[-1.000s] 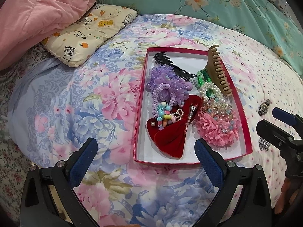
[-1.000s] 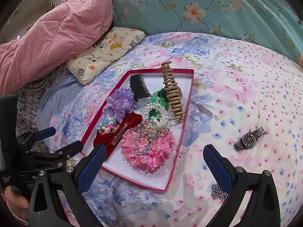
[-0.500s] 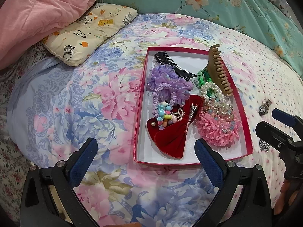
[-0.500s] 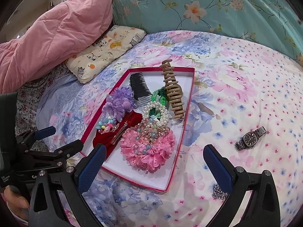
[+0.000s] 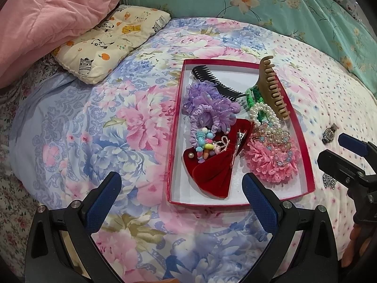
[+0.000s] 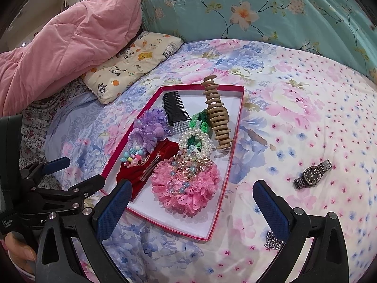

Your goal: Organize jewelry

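Observation:
A red-rimmed white tray [image 5: 308, 165] [image 6: 227, 172] lies on the floral bedspread. It holds a black comb [image 5: 219, 82], a tan claw clip [image 6: 216, 115], a purple scrunchie [image 5: 209, 108], a pearl bracelet [image 6: 195, 141], a red velvet bow [image 5: 212, 172] and a pink scrunchie [image 6: 186, 188]. A dark wristwatch [image 6: 312, 174] [image 5: 329, 134] and a silver chain [image 6: 273, 241] [image 5: 328, 181] lie on the bed right of the tray. My left gripper [image 5: 181, 195] is open and empty before the tray's near edge. My right gripper [image 6: 192, 205] is open and empty above the tray's near right corner.
A cartoon-print pillow [image 5: 108, 40] and a pink quilt [image 5: 47, 16] lie at the far left. A teal floral cushion [image 6: 259, 7] runs along the back. Each gripper shows in the other's view: the right one [image 5: 353, 162] beside the watch, the left one [image 6: 59, 188] left of the tray.
Both grippers have drifted slightly; the tray and watch shift a little in view. Both stay open and nothing was picked up.

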The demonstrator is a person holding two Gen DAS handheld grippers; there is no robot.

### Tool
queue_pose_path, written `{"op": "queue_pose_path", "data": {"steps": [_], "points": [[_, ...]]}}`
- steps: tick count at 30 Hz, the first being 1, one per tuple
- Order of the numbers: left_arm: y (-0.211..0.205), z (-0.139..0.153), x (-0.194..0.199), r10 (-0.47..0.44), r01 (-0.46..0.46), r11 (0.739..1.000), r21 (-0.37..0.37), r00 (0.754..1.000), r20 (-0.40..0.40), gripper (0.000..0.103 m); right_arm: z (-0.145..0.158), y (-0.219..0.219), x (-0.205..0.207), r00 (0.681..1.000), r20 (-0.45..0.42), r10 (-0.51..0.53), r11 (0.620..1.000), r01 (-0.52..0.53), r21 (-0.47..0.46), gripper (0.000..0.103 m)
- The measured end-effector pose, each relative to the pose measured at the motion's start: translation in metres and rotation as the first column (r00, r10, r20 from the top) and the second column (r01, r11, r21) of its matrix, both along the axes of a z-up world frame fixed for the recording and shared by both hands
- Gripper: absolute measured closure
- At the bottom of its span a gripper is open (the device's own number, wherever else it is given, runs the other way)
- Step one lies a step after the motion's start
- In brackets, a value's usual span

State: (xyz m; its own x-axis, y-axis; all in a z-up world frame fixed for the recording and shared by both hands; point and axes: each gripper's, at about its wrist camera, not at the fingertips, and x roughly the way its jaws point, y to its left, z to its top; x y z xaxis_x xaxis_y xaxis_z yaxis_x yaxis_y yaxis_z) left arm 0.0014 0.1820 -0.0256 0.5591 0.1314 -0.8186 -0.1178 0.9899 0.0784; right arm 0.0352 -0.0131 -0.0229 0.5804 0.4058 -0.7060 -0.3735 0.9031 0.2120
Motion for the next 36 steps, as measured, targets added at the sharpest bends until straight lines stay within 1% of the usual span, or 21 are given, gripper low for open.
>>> {"op": "queue_pose_path", "data": {"steps": [36], "points": [[0.0020,-0.0007,0.0013,-0.007,0.007,1.000,0.002,1.000,-0.002,0.000,0.0035,0.0021,0.0003,1.000,0.003,0.002,1.000,-0.002,0.000,0.000]]}}
